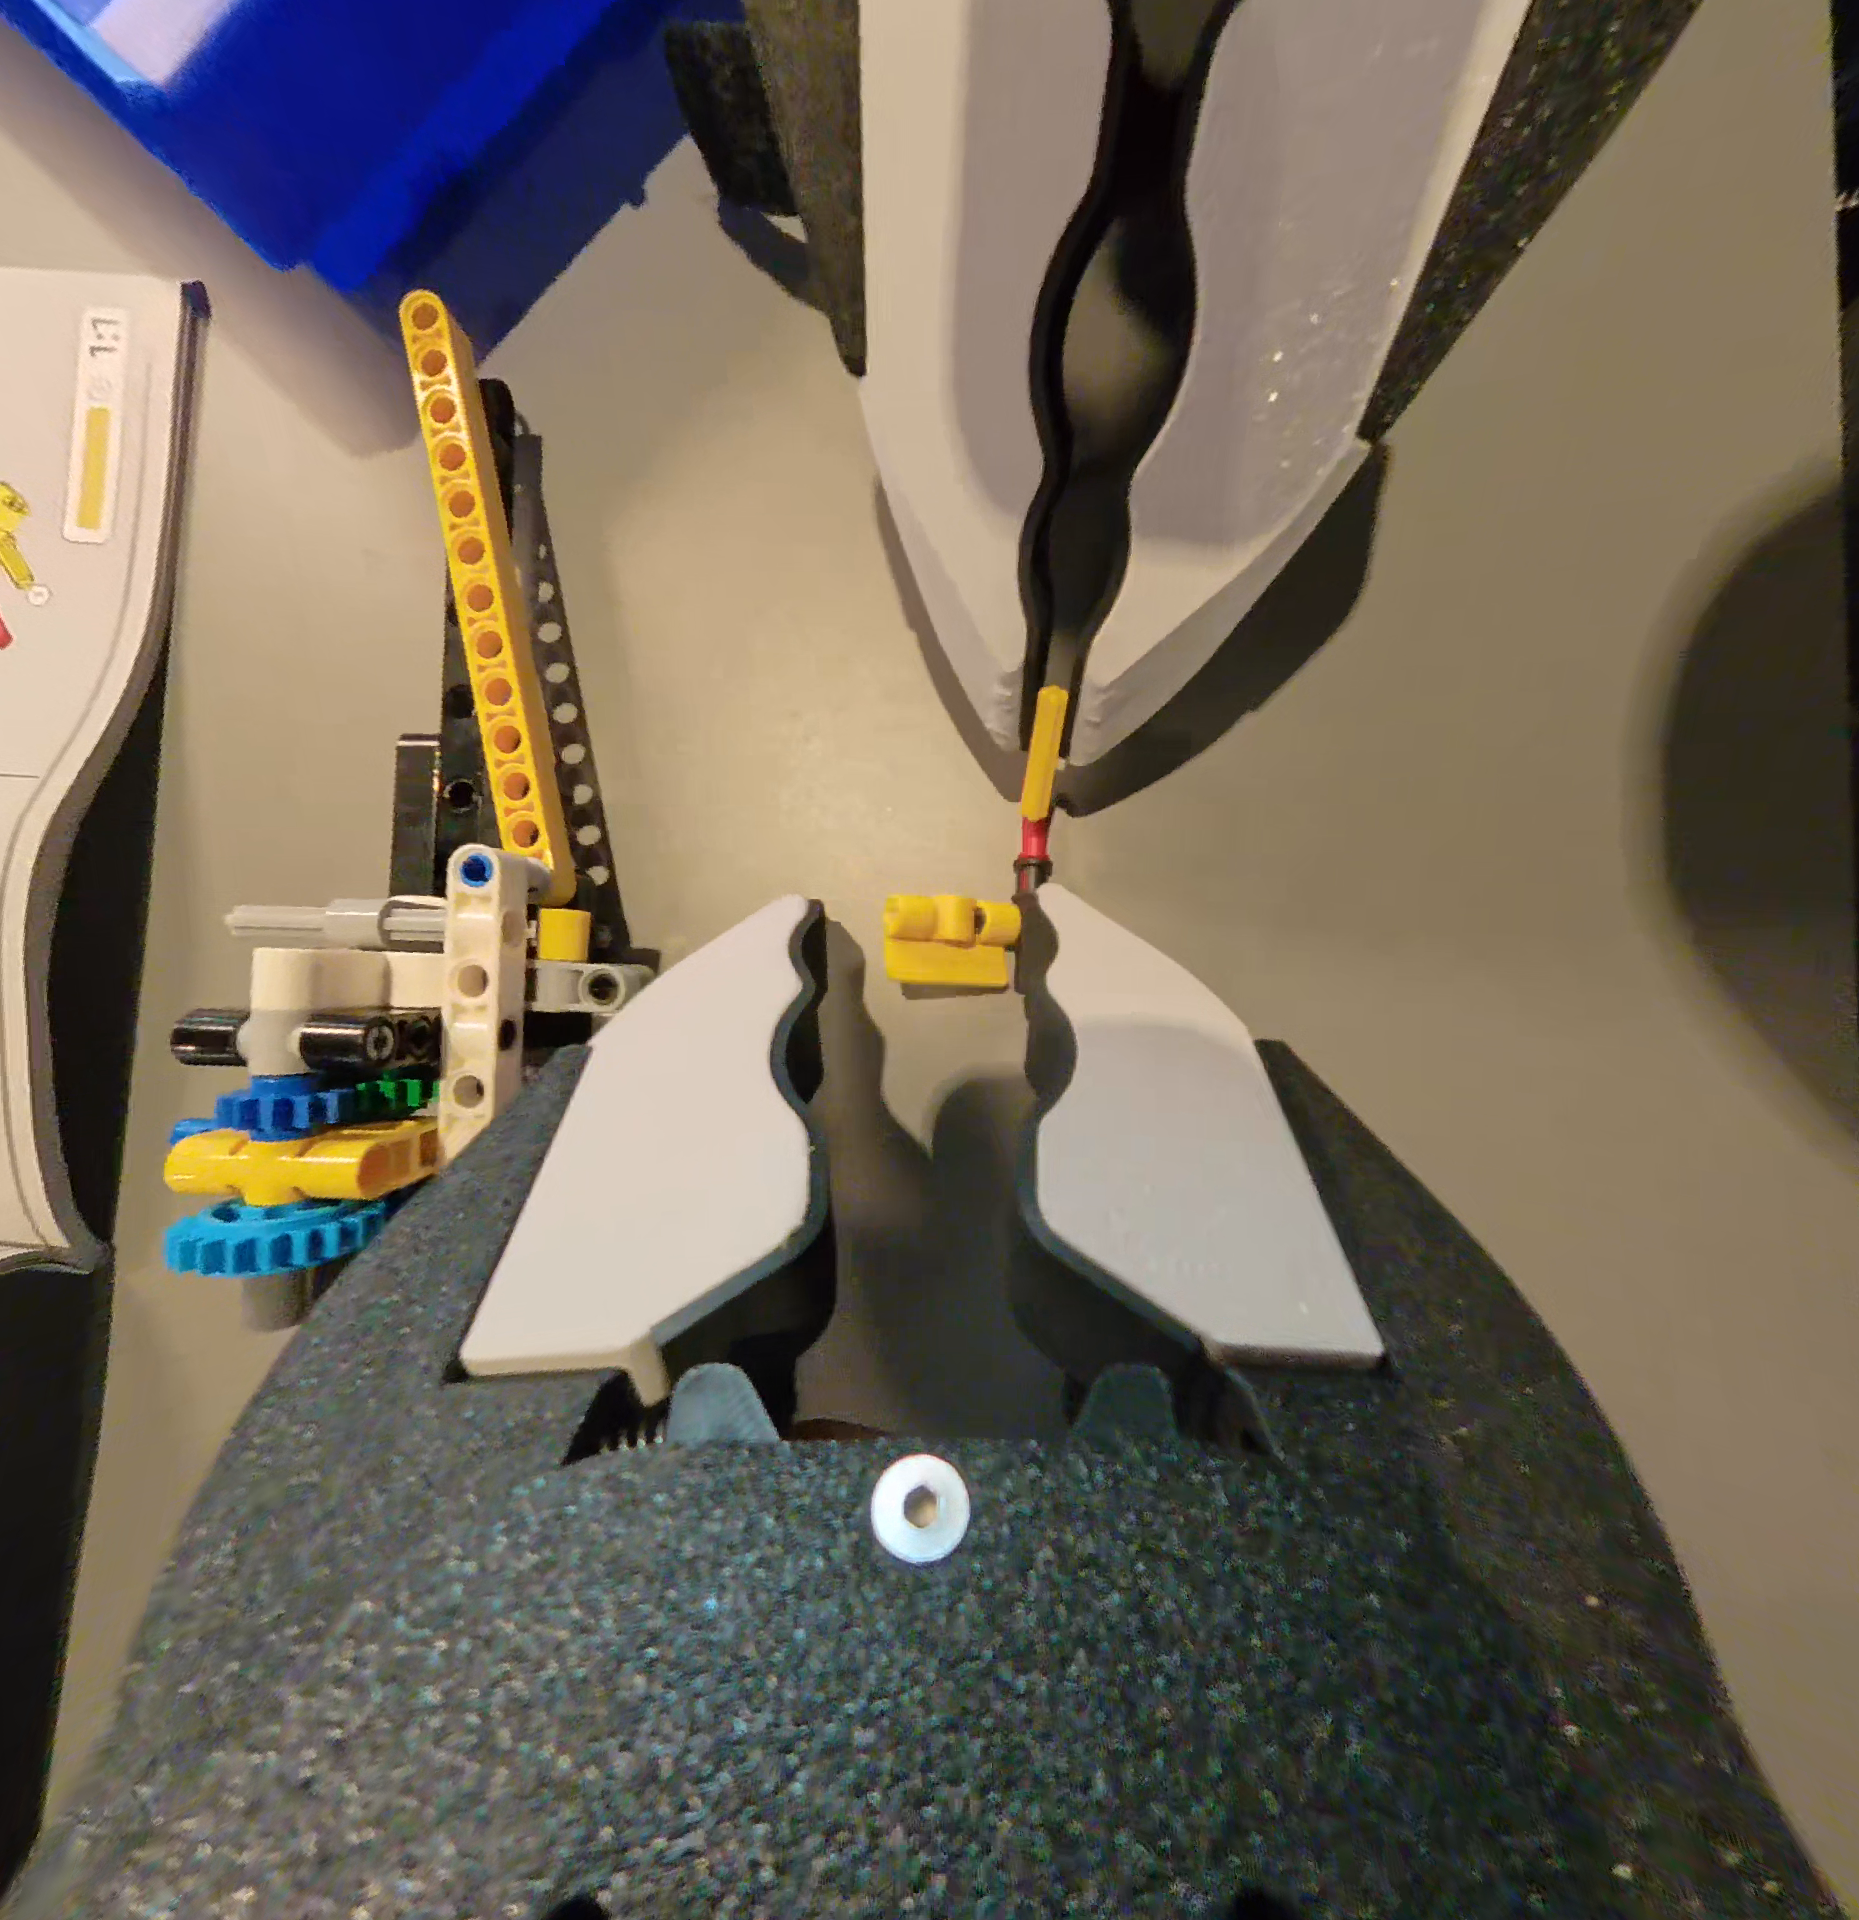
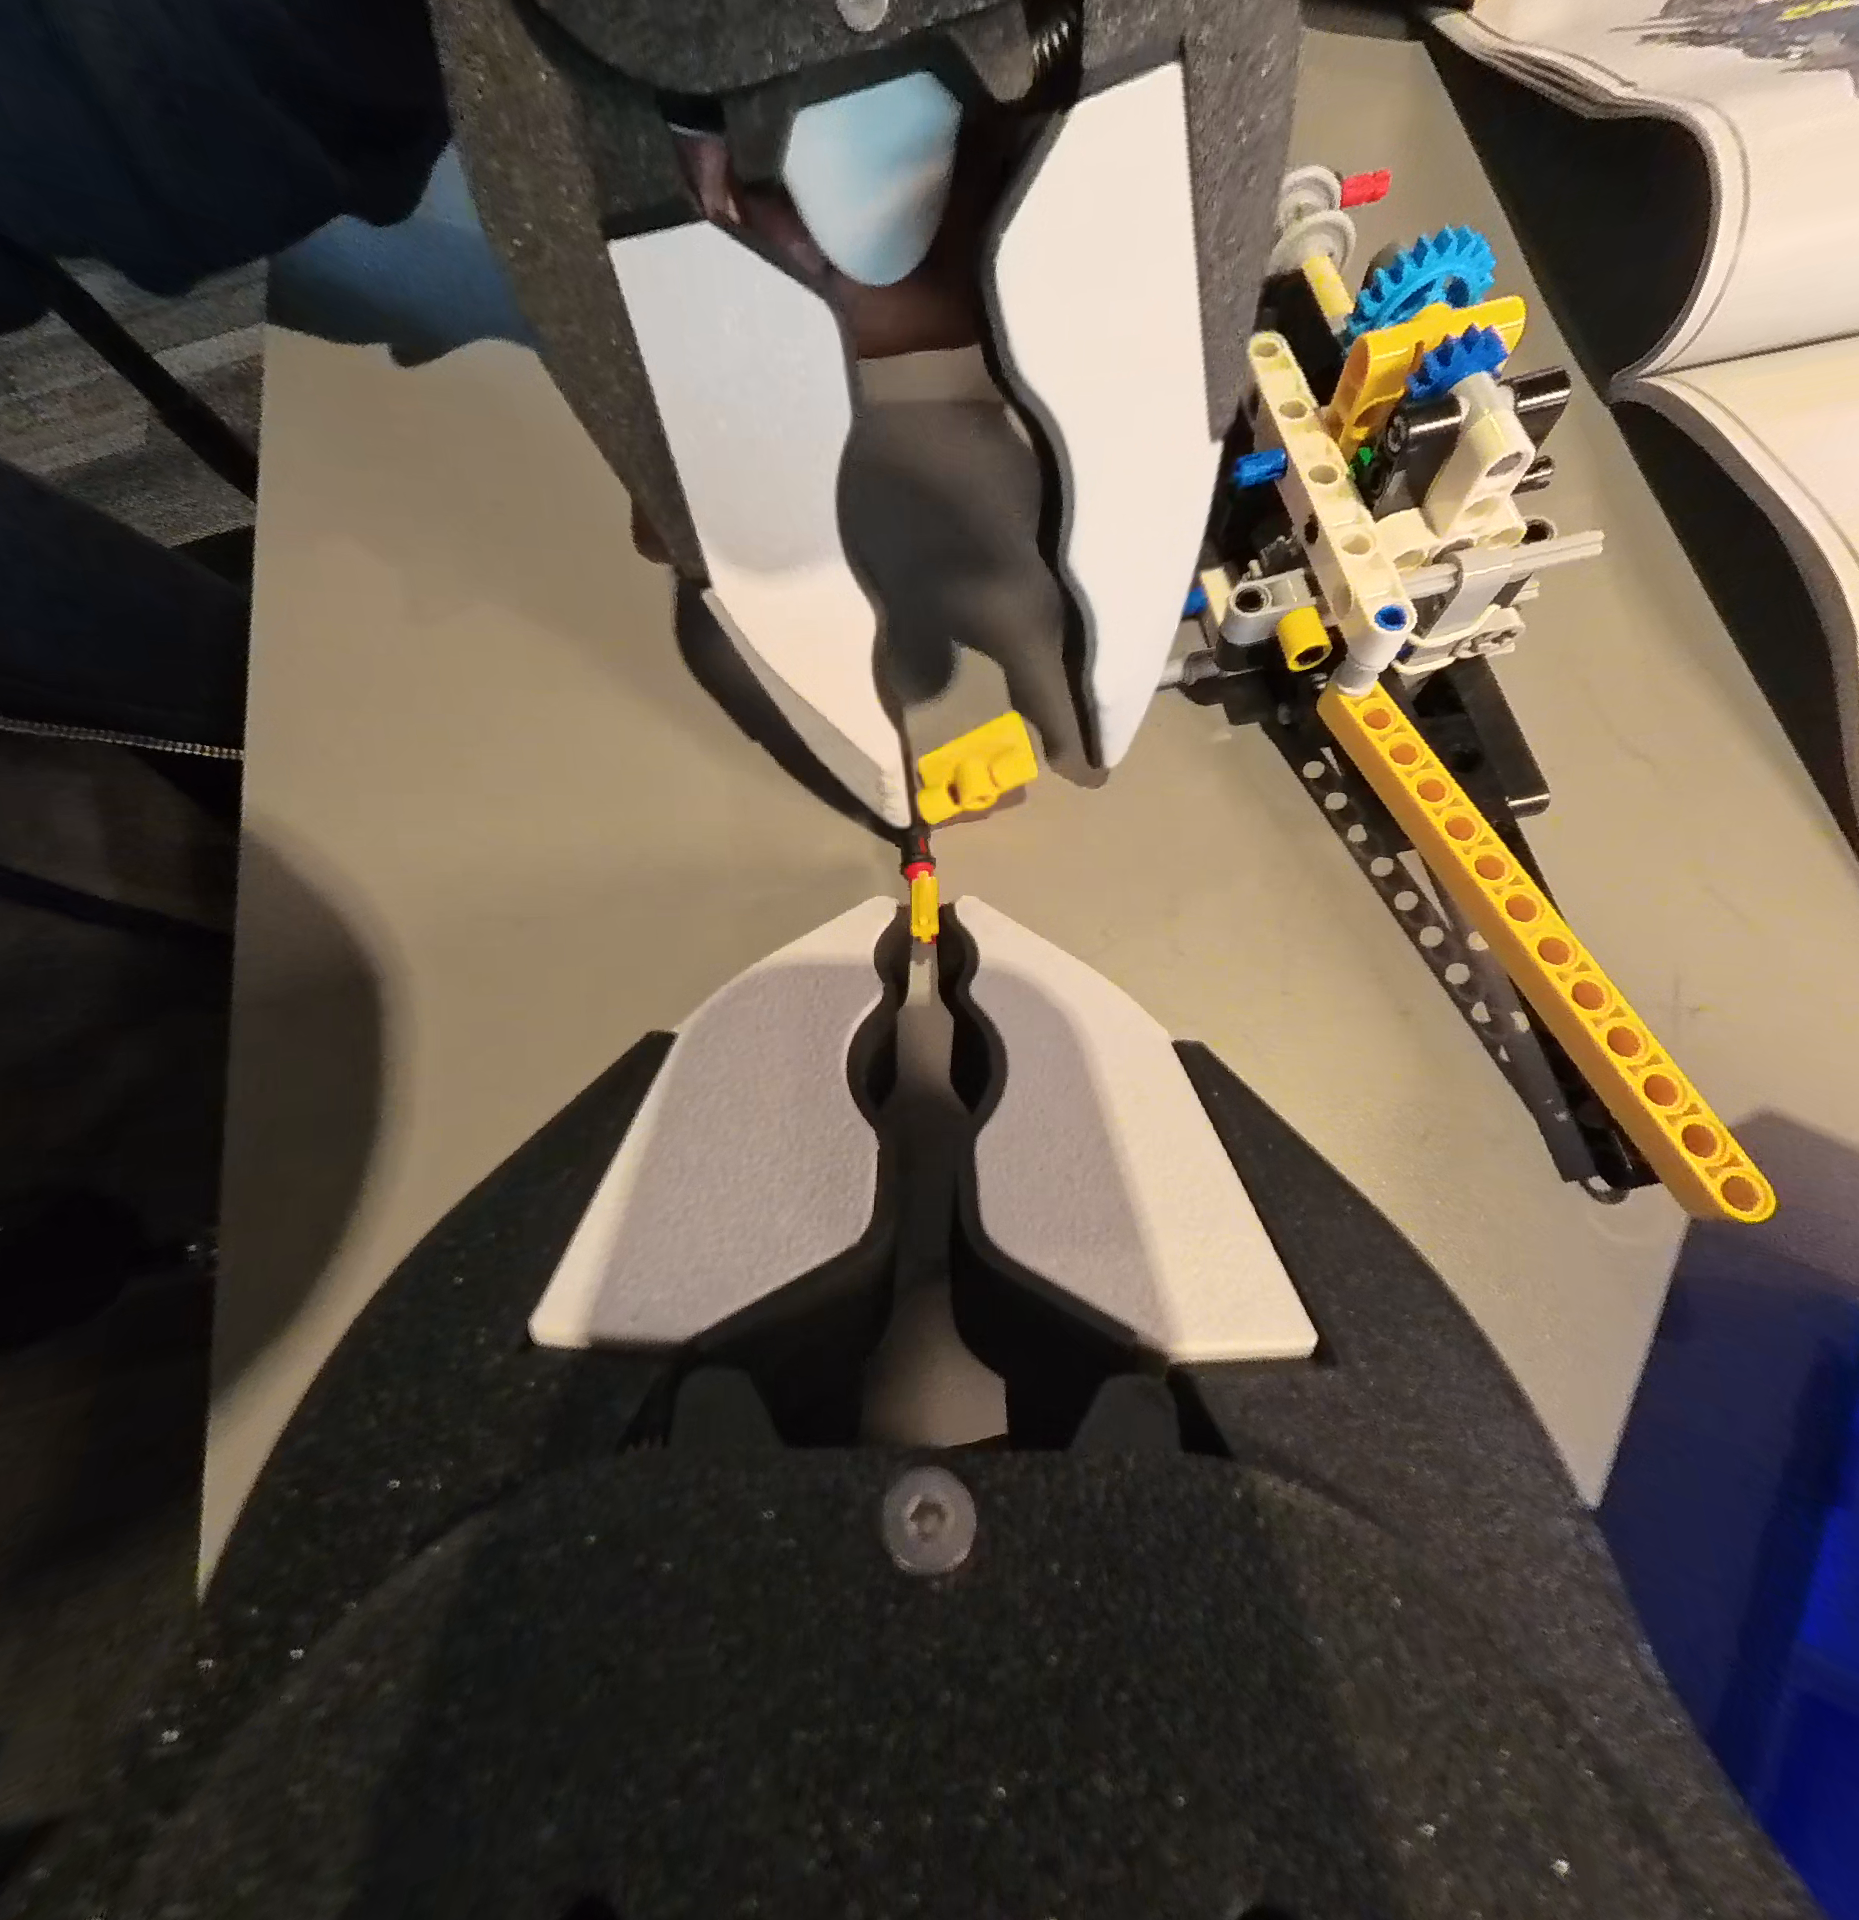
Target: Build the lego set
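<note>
While the right gripper (image 2: 923,920) is pinching a thin yellow stick (image 1: 1042,750), the left gripper (image 1: 930,914) is sitting wide apart, a yellow piece (image 1: 946,940) touching its right fingertip (image 1: 1055,920)

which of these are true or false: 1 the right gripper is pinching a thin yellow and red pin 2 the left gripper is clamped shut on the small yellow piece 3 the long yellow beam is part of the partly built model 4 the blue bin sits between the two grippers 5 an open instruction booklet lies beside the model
1. True. The right gripper is shut on the thin yellow and red pin.
2. False. The left gripper is open; the small yellow piece sits between its tips, near one finger.
3. True. The long yellow beam is attached to the partly built model.
4. False. The blue bin sits off to the side, beyond the model.
5. True. The instruction booklet lies open next to the model.
</note>
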Demonstrator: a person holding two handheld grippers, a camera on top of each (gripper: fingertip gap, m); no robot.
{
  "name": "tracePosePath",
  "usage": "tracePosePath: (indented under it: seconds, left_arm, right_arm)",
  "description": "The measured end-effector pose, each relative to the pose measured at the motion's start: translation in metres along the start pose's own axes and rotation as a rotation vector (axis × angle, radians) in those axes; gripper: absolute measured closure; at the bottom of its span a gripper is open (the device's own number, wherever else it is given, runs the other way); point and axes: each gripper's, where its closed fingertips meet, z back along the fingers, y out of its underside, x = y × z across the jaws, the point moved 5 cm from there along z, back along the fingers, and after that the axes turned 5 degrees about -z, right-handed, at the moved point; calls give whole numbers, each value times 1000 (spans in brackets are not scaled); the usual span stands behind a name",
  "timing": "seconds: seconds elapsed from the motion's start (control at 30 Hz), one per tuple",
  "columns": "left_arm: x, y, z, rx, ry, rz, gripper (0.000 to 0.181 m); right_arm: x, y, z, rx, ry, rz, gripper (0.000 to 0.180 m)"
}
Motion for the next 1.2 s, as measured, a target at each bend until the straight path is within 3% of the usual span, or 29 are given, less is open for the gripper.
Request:
tracePosePath:
  seconds: [0.5,0.97,1.2]
  left_arm:
    - [-10,-1,0,6,-4,14,153]
    - [-26,-4,4,41,-202,-28,158]
    - [-32,-5,4,33,-217,-32,159]
  right_arm:
    - [-1,-1,0,-4,8,0,175]
    - [15,-2,-4,-7,-57,85,175]
    - [16,0,-10,33,-17,120,175]
